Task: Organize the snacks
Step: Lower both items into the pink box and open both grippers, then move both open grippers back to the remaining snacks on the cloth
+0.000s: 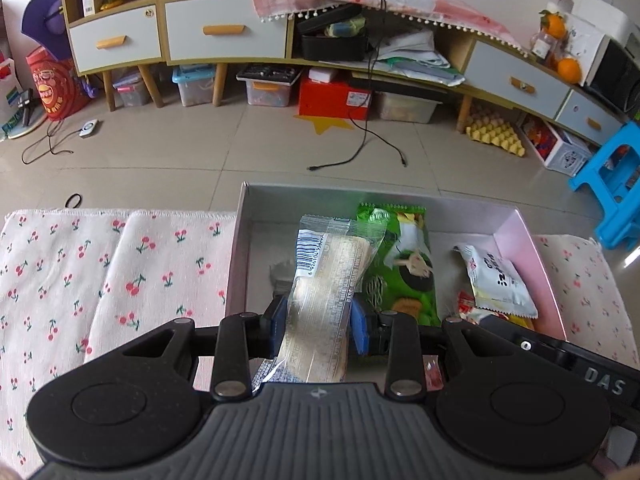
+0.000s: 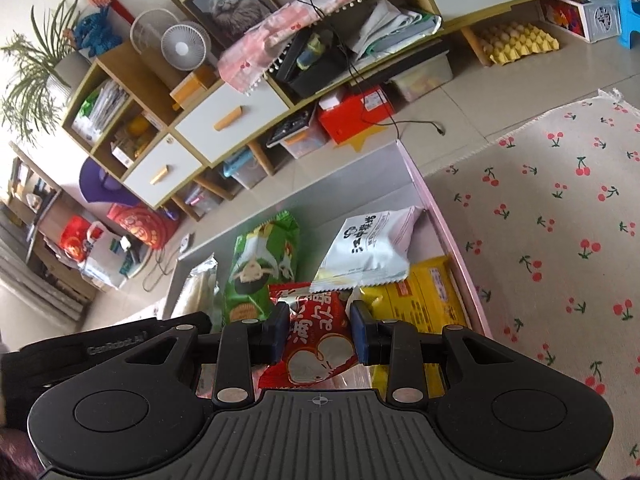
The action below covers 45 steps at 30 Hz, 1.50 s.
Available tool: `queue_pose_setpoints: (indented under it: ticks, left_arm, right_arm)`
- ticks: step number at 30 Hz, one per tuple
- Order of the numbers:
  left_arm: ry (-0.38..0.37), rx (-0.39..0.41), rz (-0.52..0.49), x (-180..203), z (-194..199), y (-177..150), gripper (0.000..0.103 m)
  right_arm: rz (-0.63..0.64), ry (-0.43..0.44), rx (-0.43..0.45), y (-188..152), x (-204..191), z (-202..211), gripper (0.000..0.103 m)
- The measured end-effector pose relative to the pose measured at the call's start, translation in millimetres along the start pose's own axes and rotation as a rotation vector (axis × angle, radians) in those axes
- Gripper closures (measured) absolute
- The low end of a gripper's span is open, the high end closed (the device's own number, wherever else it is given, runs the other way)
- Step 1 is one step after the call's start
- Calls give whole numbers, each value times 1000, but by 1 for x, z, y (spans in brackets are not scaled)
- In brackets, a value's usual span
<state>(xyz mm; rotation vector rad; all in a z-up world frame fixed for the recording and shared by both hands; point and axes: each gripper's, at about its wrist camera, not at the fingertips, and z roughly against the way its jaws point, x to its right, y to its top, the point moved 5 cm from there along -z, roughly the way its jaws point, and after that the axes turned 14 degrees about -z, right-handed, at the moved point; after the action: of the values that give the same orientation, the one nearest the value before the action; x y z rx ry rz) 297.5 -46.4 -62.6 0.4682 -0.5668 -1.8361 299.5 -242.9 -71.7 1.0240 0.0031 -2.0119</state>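
The left gripper (image 1: 319, 326) is pinching a clear-wrapped pale biscuit pack (image 1: 328, 280) between its blue pads, holding it lengthwise so the pack is sticking out ahead of the fingers, over the near left part of an open box (image 1: 516, 224). The box is sitting on a cherry-print cloth (image 1: 120, 272), its pink right wall catching the light.

The right gripper (image 2: 320, 330) is clamping a red snack packet (image 2: 316, 340) with white lettering, its pads pressing both sides of the wrapper. That packet is hanging just above the box's contents.

Inside the box, a green packet (image 1: 404, 264) is lying just right of the biscuit pack, and a white packet (image 1: 500, 280) is leaning near the pink wall. These are crowding the space beneath both grippers, leaving bare floor only on the box's left.

The right wrist view is showing a yellow packet (image 2: 432, 292) under the white packet, against the pink wall; in the left wrist view only a sliver of it is peeking out behind the other gripper's black body. The left wrist view alone is showing the blue stool (image 1: 616, 184) on the tiled floor. Beyond the box, both views are showing a low cabinet (image 1: 224, 32) with white drawers and storage bins beneath.
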Motion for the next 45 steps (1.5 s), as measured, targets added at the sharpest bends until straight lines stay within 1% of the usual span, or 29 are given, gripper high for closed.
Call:
queue_pose_setpoints:
  ticks: [4, 7, 9, 10, 12, 16, 18, 20, 24, 26, 30, 32, 37, 38, 45]
  left_arm:
    - [11, 3, 8, -1, -3, 2, 73]
    - [15, 14, 18, -2, -2, 3, 71]
    - [8, 28, 15, -1, 2, 3, 69]
    - [4, 33, 9, 0, 2, 4, 68]
    - [4, 38, -10, 2, 6, 5, 59]
    - [14, 34, -25, 3, 11, 5, 55]
    - [13, 29, -28, 2, 14, 3, 50]
    - [14, 25, -32, 3, 17, 1, 49]
    - [25, 30, -39, 4, 29, -3, 41]
    - [28, 32, -41, 5, 35, -5, 40]
    - [28, 40, -47, 6, 48, -11, 34]
    - [23, 41, -51, 8, 54, -15, 32]
    - [10, 43, -61, 10, 69, -27, 24]
    - [6, 47, -64, 11, 72, -29, 21]
    - [-25, 54, -60, 13, 89, -52, 9]
  right_arm:
    - [-1, 18, 10, 4, -1, 2, 71]
    - [5, 43, 10, 5, -5, 4, 67]
    - [-6, 55, 6, 8, -6, 6, 67]
    - [-13, 57, 4, 8, -6, 7, 65]
    - [-16, 60, 5, 9, -6, 8, 61]
    - [-20, 50, 4, 7, -7, 12, 60]
    - [-24, 43, 3, 6, -7, 16, 58]
    - [-22, 40, 5, 5, -8, 21, 49]
    - [-9, 19, 10, 3, -11, 34, 45]
    - [-11, 8, 15, 2, -10, 41, 41]
    - [-12, -15, 20, -2, -12, 55, 38]
    - [-9, -22, 21, -4, -14, 63, 33]
    - [27, -46, 17, -14, -23, 80, 30]
    - [35, -52, 15, -16, -24, 83, 30]
    - [80, -86, 2, -35, -28, 104, 29]
